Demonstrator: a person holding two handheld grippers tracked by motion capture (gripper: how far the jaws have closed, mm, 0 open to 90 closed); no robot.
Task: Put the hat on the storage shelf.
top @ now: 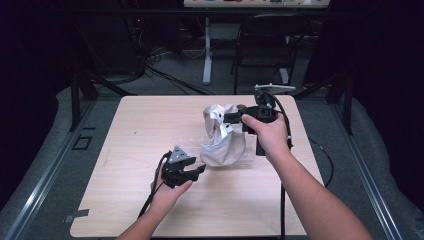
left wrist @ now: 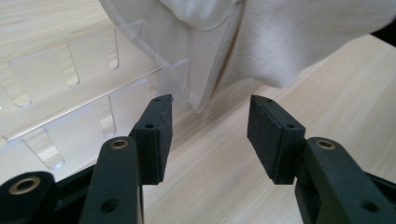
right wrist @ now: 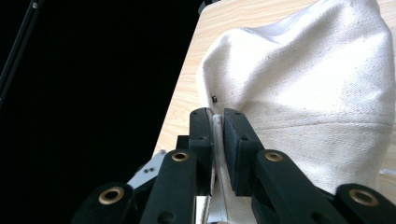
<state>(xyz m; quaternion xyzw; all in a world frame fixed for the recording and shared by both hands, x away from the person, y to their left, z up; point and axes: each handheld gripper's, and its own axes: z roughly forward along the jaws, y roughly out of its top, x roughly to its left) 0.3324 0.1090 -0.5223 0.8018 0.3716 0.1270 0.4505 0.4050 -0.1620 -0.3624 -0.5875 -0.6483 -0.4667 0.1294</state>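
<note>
A white fabric cap point(top: 220, 137) is propped on a clear acrylic stand point(top: 246, 154) at the middle right of the wooden table. My right gripper point(top: 228, 119) reaches in from the right and is shut on the cap's upper edge; its pads point(right wrist: 233, 135) pinch a fold of the white cloth point(right wrist: 317, 84). My left gripper point(top: 199, 171) sits low at the cap's near left side, open, with nothing between its pads point(left wrist: 161, 135). Just ahead of them are the cap's stiff brim point(left wrist: 205, 60), its cloth point(left wrist: 303, 42) and the slotted clear stand point(left wrist: 56, 88).
The light wooden table point(top: 140, 130) has bare surface to the left and in front of the cap. A black chair point(top: 265, 40) and a white table leg point(top: 206, 55) stand beyond the far edge. Cables trail from both grippers toward the near edge.
</note>
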